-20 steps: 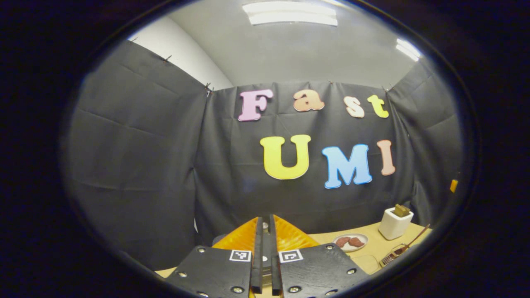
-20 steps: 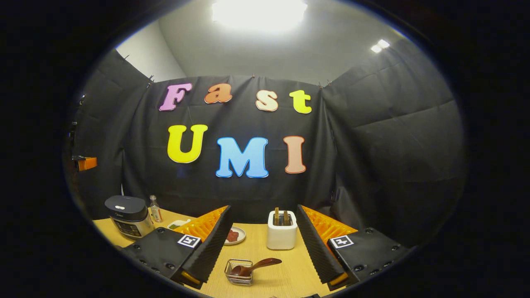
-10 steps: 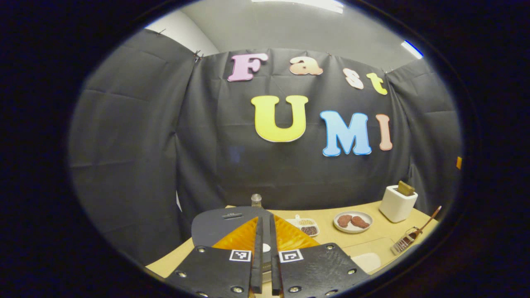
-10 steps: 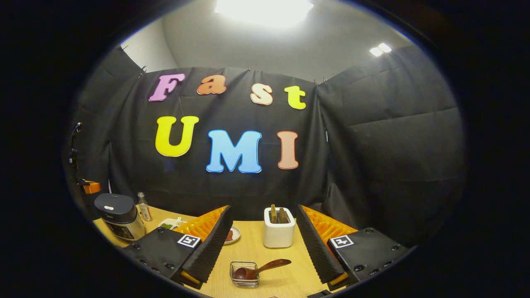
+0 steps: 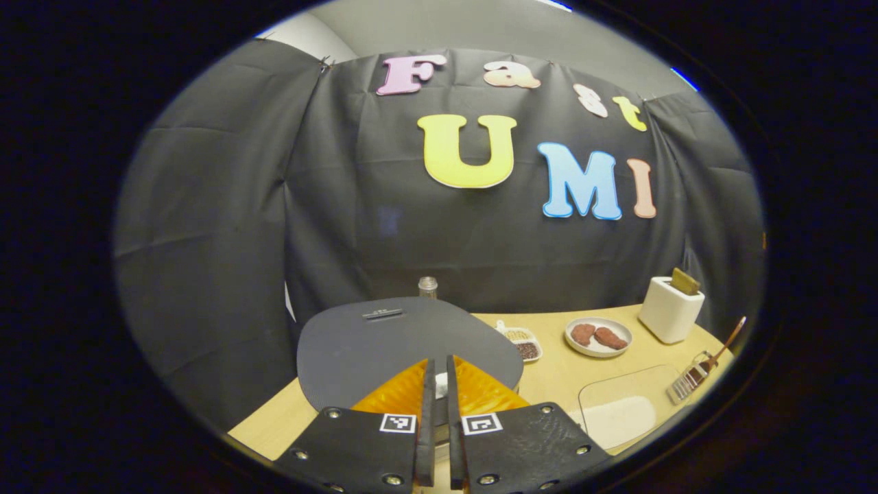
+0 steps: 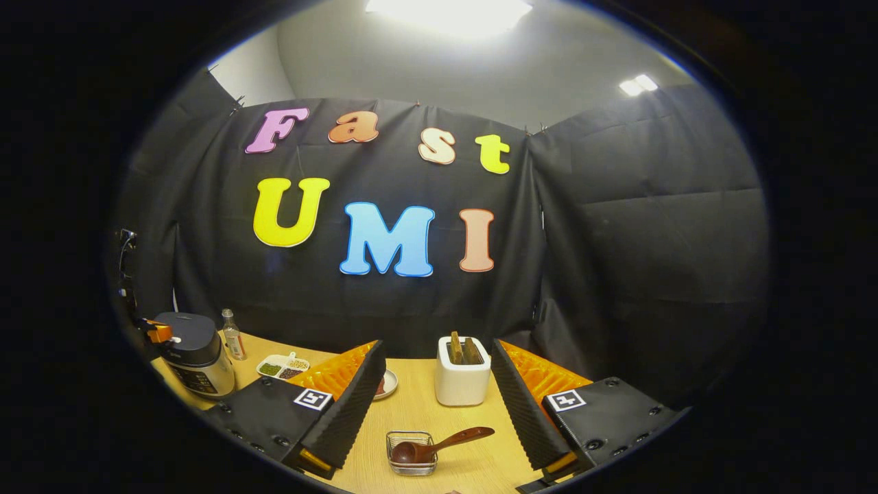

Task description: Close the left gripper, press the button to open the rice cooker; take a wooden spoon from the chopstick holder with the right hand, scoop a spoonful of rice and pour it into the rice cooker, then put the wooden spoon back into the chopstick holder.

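Note:
The rice cooker's dark grey lid lies flat and closed just beyond my left gripper, which is shut with nothing between its fingers and hovers over the lid's near edge, where a small white button peeks between the fingers. In the right gripper view the rice cooker stands at the far left of the table. My right gripper is open and empty above the wire chopstick holder, in which the wooden spoon lies with its handle pointing right. A clear box of white rice sits right of the cooker.
A white toaster stands behind the holder. A plate of meat, a small divided dish of beans and a small bottle sit on the wooden table near the cooker. Black cloth walls close the booth.
My left gripper has tipped down and come over the rice cooker, whose lid now looms large ahead. The right gripper has shifted only slightly, staying open above the holder.

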The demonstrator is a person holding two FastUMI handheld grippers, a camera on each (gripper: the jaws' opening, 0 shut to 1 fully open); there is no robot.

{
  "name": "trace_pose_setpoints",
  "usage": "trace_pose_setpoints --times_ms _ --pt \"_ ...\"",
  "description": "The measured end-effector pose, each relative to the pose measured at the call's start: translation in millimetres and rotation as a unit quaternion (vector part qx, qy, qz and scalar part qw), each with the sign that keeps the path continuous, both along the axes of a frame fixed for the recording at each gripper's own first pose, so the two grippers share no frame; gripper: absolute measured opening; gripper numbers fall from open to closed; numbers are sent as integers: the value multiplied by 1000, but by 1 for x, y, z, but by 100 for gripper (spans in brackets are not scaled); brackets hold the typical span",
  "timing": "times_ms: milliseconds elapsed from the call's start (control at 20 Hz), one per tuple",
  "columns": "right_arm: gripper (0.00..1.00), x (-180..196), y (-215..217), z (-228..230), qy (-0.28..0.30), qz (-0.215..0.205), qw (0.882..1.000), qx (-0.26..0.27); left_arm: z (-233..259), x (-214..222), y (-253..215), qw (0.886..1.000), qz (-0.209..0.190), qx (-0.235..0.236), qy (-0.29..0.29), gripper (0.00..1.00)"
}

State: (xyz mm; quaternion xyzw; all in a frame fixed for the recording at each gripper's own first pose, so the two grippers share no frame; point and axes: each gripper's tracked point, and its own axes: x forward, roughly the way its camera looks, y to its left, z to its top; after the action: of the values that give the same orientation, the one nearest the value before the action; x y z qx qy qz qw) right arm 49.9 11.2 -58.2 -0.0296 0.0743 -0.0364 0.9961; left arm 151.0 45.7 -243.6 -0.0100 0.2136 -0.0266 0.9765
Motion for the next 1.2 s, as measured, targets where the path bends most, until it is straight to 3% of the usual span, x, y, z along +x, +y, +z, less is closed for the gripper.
trace_pose_setpoints --times_ms 250,300,450,600,850,1100,1150,1200 --pt "98 1 2 -4 6 7 1000 -5 -22 -9 -2 1000 18 -9 23 12" --pt "98 2 5 -5 10 11 1000 -2 -23 -13 -1 1000 19 -11 18 3" --pt "98 2 7 -2 6 17 1000 7 -13 -11 2 1000 21 7 -4 3" --pt "98 5 4 -3 3 21 1000 8 19 -4 4 999 29 3 -31 2" --pt "98 8 -1 -9 6 29 999 26 100 9 14 993 30 37 -103 0" --pt "98 15 -10 -28 22 33 999 36 161 -4 7 989 33 15 -143 0" --pt "98 17 -11 -34 28 33 998 38 169 -9 3 988 29 13 -150 5" --pt "98 19 -14 -41 32 34 998 41 179 -14 3 987 30 14 -158 20"
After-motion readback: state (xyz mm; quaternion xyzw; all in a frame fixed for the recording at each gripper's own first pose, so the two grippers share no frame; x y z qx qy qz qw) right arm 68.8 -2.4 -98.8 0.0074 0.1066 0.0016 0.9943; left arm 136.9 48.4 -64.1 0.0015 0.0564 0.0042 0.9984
